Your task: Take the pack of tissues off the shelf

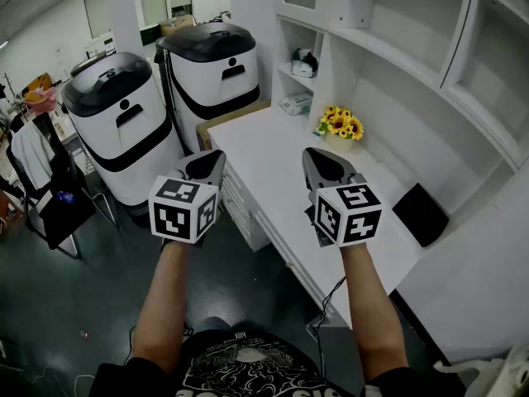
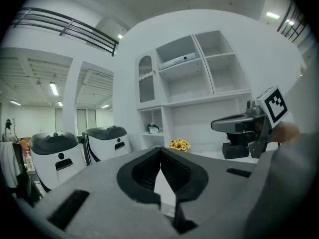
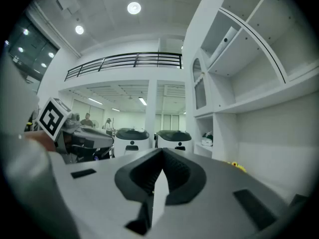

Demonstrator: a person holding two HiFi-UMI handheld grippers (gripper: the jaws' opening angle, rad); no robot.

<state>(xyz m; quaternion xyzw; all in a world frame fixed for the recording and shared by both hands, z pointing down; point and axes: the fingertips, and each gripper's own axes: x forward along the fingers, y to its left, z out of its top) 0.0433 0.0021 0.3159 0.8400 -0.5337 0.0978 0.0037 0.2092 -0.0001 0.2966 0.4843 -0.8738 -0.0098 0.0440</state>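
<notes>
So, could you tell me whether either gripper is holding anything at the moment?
Nothing is held: the left gripper and the right gripper are both shut and empty.

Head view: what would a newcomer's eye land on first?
The foreground is filled by the left gripper and the right gripper, each with a black-and-white marker cube. Both are shut, empty and held out toward the white desk. At the back left stand two big white machines with black lids. Yellow sunflowers are the one spot of colour, at the desk's far end beside the shelf cubbies.
</notes>
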